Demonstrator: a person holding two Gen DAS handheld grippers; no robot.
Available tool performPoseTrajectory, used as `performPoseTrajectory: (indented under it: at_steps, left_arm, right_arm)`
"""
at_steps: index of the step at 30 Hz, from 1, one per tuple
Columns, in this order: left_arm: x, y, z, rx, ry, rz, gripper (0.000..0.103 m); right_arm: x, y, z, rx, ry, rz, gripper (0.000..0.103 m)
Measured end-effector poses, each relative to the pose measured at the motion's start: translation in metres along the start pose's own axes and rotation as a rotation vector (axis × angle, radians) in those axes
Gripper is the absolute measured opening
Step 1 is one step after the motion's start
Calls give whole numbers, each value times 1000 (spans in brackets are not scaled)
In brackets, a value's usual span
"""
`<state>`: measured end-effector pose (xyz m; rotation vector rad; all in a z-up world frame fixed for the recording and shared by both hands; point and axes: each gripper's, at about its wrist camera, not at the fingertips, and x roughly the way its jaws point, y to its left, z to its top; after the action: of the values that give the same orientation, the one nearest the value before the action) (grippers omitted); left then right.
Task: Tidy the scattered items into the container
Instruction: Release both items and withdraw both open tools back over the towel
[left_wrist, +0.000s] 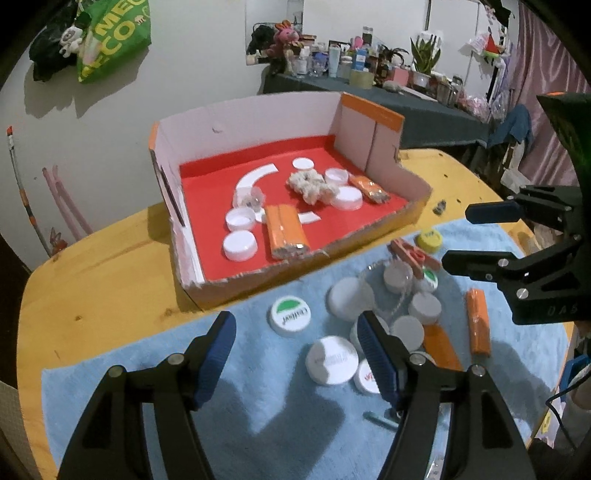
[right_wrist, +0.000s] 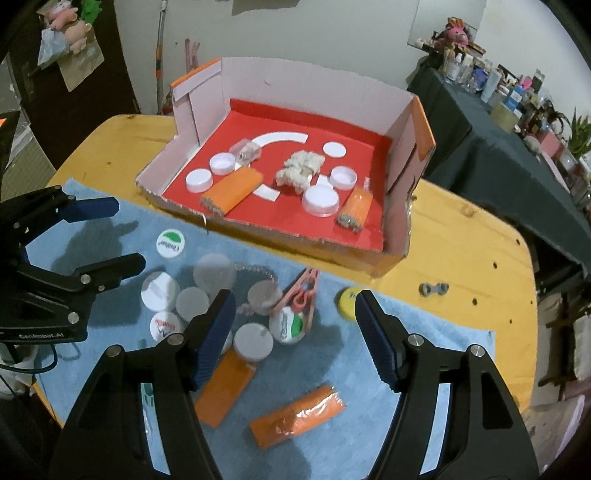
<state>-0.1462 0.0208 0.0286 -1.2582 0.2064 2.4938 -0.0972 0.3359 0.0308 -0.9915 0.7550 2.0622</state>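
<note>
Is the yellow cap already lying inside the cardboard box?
No, the yellow cap lies outside the cardboard box, on the blue towel near its edge.

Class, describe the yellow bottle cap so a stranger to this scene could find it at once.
Start at the cardboard box with the red floor, then look to the blue towel in front of it. Near the towel's edge, beside the pink clothes peg, lies the yellow cap. Every other cap on the towel is white or grey.
</note>
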Motion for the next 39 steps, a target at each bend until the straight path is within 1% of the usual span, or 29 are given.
performPoseTrajectory:
  at_steps: [6, 16, 27, 32, 36, 39]
  left_arm:
    - [8, -4, -10, -1, 28, -17, 71]
    - [16, -8, -23, 7, 61, -23, 71]
    - [22, -7, -37, 10, 82, -30, 71]
    - [23, -6, -38, 6, 76, -41, 71]
    - [23, -5, -37, 7, 74, -46, 71]
    - [24, -4, -36, 8, 72, -45, 71]
  right_arm:
    - [4, 1, -11, 7, 15, 4, 66]
    - [13, -2, -27, 39, 26, 29, 66]
    - [26, -13, -47, 82, -26, 26, 66]
    - [36, -14, -49, 91, -25, 42, 66]
    - [41, -14, -47, 95, -35, 34, 66]
    - [44, -17, -44, 111, -43, 52, 66]
